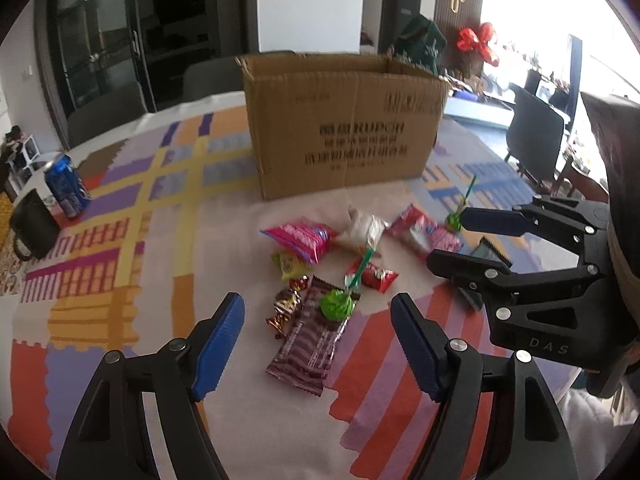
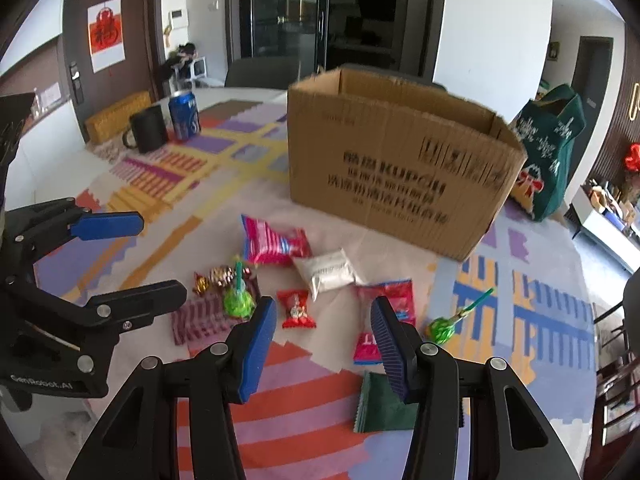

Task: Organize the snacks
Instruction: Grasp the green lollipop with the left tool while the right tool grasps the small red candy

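Several snacks lie on the patterned tablecloth before an open cardboard box (image 1: 344,128) (image 2: 400,160). They include a brown striped bar (image 1: 308,344) (image 2: 196,316), a green lollipop (image 1: 337,303) (image 2: 238,300) on it, a gold-brown candy (image 1: 285,307), a small red packet (image 1: 374,274) (image 2: 297,308), a pink bag (image 1: 302,236) (image 2: 272,242), a white packet (image 1: 366,229) (image 2: 329,270), a red-pink bag (image 1: 424,232) (image 2: 386,312), a second lollipop (image 2: 444,326) and a dark green packet (image 2: 384,404). My left gripper (image 1: 318,344) (image 2: 140,254) is open above the bar. My right gripper (image 2: 324,344) (image 1: 448,236) is open and empty.
A blue can (image 1: 67,184) (image 2: 185,114) and a black mug (image 1: 32,224) (image 2: 147,128) stand at the table's far left. A green bag (image 2: 552,148) stands right of the box. Dark chairs (image 1: 536,136) ring the table.
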The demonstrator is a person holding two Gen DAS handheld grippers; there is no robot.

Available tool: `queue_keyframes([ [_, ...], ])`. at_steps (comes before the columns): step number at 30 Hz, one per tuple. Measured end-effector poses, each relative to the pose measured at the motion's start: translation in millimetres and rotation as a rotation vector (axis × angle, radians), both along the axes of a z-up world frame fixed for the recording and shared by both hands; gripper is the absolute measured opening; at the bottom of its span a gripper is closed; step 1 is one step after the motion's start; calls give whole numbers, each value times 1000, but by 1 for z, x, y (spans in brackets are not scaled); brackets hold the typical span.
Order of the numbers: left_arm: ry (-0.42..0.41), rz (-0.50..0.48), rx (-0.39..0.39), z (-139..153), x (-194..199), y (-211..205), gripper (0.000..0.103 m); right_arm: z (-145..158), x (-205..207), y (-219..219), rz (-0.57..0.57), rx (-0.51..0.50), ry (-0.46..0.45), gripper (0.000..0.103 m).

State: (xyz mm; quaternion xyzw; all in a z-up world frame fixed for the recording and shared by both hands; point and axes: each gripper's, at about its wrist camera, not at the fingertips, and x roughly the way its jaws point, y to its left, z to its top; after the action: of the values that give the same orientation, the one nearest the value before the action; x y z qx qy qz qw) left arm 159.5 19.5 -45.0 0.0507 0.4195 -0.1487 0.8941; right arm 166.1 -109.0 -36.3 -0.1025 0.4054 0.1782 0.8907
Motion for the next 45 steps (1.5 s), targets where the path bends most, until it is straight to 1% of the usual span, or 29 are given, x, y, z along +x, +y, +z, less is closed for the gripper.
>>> queue_keyframes([
  [5,46,-24,16,-17,9,-3,71,-17,9,3,9,-1,47,50],
  [8,65,-47,29,-26,13,-8,67,-25,16,5,10,3,75,50],
  [10,74,-66,35,-31,16,-10,62,-31,20,6,14,6,97,50],
  [12,85,-80,37,-34,20,-13,59,-36,23,8,23,6,104,50],
  [19,123,-97,23,-47,35,-15,47,-48,32,10,34,10,140,50],
  [26,137,-103,19,-55,43,-18,40,-56,41,9,32,19,167,49],
  [29,155,-107,3,-58,46,-19,34,-58,43,10,36,16,173,47],
  [31,161,-110,-5,-59,47,-19,27,-60,45,11,39,19,178,46],
  [35,156,-94,-10,-58,48,-18,27,-63,50,15,46,31,194,43],
  [37,170,-83,-29,-57,48,-14,27,-64,53,16,50,42,203,43],
  [41,172,-51,-36,-55,47,-9,27,-67,55,19,59,42,211,43],
  [45,181,-16,-38,-54,48,-6,27,-70,58,25,61,47,223,40],
])
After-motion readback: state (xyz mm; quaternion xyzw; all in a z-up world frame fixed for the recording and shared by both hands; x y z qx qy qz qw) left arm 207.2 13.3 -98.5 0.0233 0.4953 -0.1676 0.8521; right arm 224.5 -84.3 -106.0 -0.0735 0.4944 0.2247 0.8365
